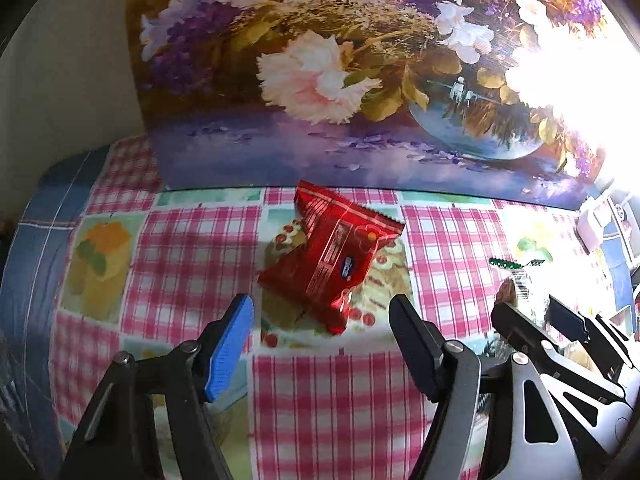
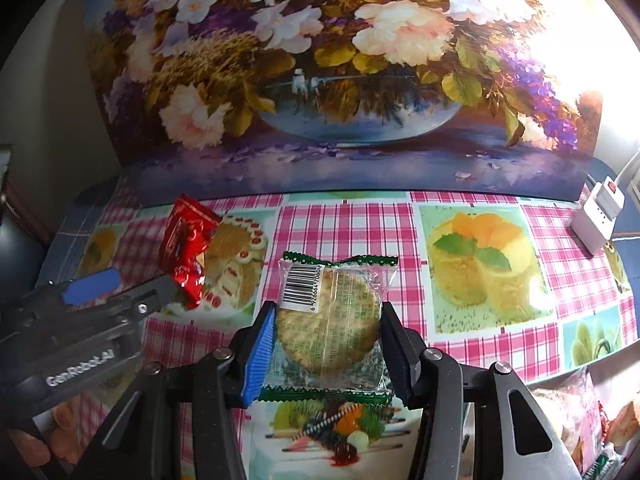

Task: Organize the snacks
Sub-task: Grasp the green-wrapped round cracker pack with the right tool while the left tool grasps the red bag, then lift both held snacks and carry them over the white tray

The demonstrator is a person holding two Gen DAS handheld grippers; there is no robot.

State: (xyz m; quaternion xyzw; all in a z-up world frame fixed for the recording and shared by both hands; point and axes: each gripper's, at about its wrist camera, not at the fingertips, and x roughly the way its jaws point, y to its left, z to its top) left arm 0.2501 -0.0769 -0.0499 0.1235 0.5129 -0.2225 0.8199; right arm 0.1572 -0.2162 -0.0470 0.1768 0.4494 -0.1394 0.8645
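Item: clear biscuit packet [image 2: 332,320], clamped in my right tool [image 2: 326,354] for sorting. Left tool [image 1: 320,320], half-wide, straddles red snack packet [image 1: 332,252] near worktop [image 1: 192,256] back edge, ungripped.

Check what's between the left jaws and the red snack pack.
Nothing: only bare tablecloth separates the left gripper from the red pack, which lies just ahead of the open jaws. Left wrist view shows it best.

On the tablecloth [image 2: 460,216], the painting [image 2: 320,80] stands at the back edge. The snack packet [image 2: 186,248] lies before the painting, to the left; the power strip [image 2: 598,214] lies at its right end. The biscuit pack [image 2: 332,320] sits nearer, between them.
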